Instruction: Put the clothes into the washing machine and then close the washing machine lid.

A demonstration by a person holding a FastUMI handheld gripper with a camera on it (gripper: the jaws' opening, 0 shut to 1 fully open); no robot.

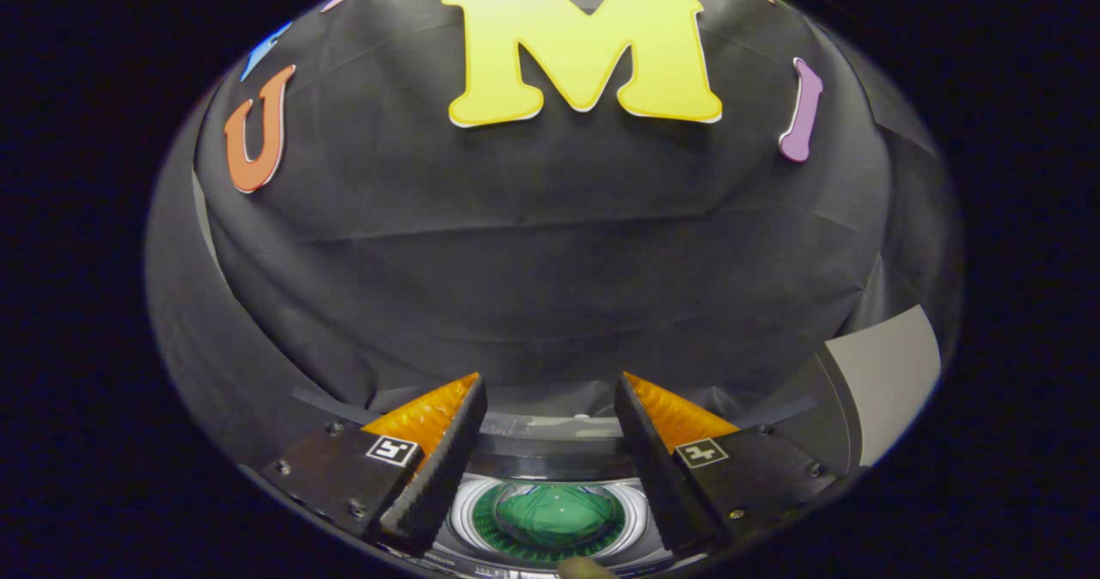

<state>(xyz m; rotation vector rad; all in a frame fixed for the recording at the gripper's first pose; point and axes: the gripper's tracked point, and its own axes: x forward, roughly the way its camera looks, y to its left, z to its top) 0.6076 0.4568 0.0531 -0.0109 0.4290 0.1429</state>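
Observation:
The washing machine (550, 441) lies low in the gripper view, seen between and below the two fingers. Its round lid window (554, 519) has a silver ring, and green cloth (559, 515) shows through it inside the drum. The lid looks down flat over the drum. My gripper (550, 390) is held above the machine and stands open, with nothing between its fingers. A fingertip of a person (584, 569) pokes in at the near edge of the machine.
The black cloth wall (550, 261) rises right behind the machine. A pale grey panel (885, 373) stands beyond the right finger, at the wall's right end.

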